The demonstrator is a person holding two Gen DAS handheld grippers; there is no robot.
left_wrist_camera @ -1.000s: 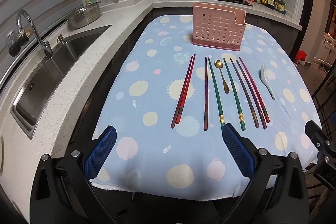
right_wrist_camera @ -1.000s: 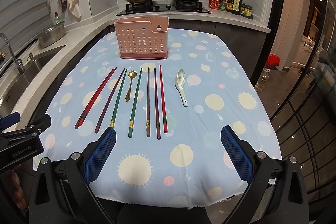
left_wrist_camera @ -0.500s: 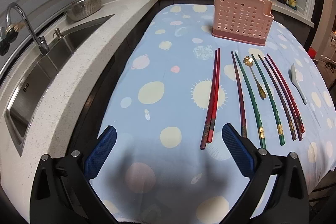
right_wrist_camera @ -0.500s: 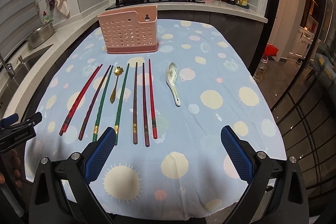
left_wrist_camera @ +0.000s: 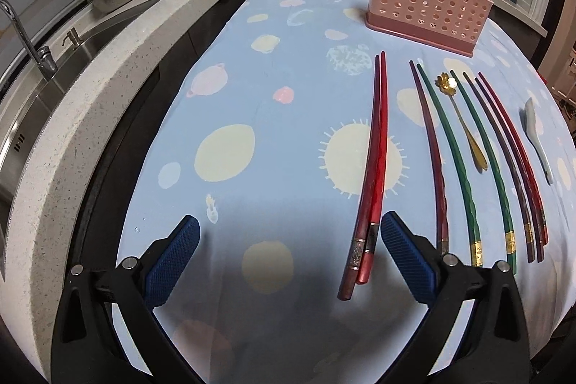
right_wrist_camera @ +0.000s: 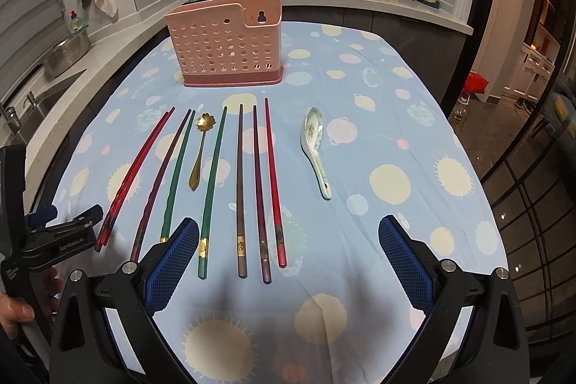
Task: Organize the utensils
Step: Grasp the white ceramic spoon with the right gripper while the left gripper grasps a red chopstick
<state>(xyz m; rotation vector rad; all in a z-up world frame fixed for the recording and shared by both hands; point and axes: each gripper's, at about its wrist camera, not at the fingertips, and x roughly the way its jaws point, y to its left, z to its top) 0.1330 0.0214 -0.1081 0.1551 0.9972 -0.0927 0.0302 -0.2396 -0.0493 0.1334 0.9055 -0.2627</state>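
Nothing has been picked up yet; this looks like the reach for the first pair. The left claw (left_wrist_camera: 288,254) hangs low over the bench (left_wrist_camera: 230,67), spread wide and holding nothing, with the red chopstick pair (left_wrist_camera: 374,161) lying just inside its right pad (left_wrist_camera: 403,251), butt ends toward it. The right claw (right_wrist_camera: 284,258) is equally wide and empty above the near ends of the other chopsticks (right_wrist_camera: 240,182). The pink holder (right_wrist_camera: 225,45) stands at twelve o'clock, the gold spoon (right_wrist_camera: 199,146) and ceramic spoon (right_wrist_camera: 316,150) between. I'd judge the left needs to shift toward three o'clock to centre the pair, drop, then close
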